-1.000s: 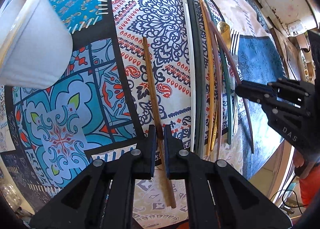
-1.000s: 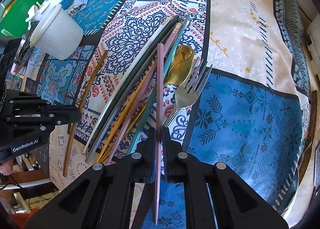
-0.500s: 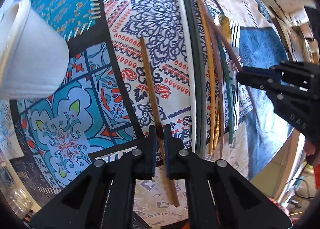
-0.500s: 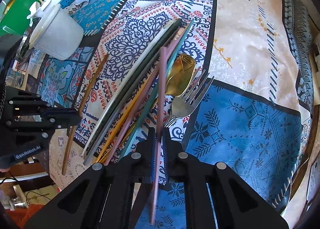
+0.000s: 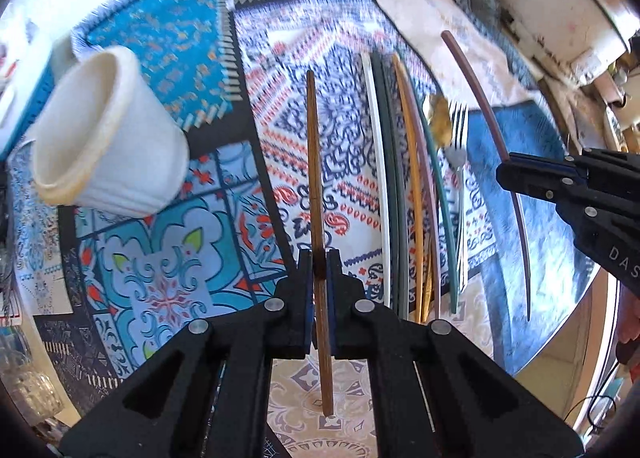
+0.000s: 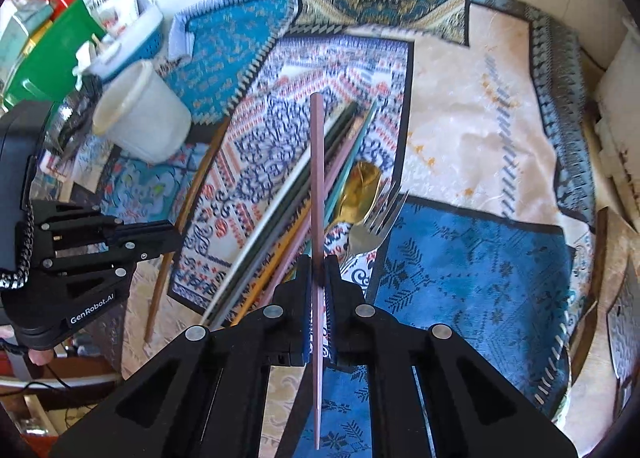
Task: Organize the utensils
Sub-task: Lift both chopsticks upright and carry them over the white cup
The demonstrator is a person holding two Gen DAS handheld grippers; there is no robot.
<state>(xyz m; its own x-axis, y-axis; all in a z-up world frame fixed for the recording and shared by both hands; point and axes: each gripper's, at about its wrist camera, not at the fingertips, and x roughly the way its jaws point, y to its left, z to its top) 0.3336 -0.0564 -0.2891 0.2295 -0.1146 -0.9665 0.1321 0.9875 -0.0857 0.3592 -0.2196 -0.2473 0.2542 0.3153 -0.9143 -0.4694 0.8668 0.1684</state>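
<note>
My left gripper [image 5: 318, 258] is shut on a brown wooden chopstick [image 5: 314, 161] and holds it above the patterned cloth. My right gripper [image 6: 318, 264] is shut on a mauve chopstick [image 6: 316, 177], lifted over the pile. Each gripper shows in the other's view: the right one [image 5: 506, 169] with its mauve chopstick [image 5: 480, 97], the left one [image 6: 172, 236] with the brown chopstick [image 6: 192, 193]. Several coloured chopsticks [image 5: 400, 177], a gold spoon [image 6: 360, 185] and a silver fork [image 6: 370, 225] lie together on the cloth. A white cup [image 5: 104, 133] stands at the left, also seen in the right wrist view [image 6: 144, 113].
Patchwork tablecloths [image 6: 480, 258] cover the table. Green and red containers [image 6: 44, 53] and a blue-rimmed tub [image 6: 132, 41] crowd the far left corner. A white appliance [image 5: 560, 17] stands beyond the table's right edge. The table's near edge [image 5: 560, 338] curves close to the grippers.
Both grippers have lifted their chopsticks off the table. The brown chopstick and the mauve one now hang clear of the cloth and the pile, and both views have pulled back.
</note>
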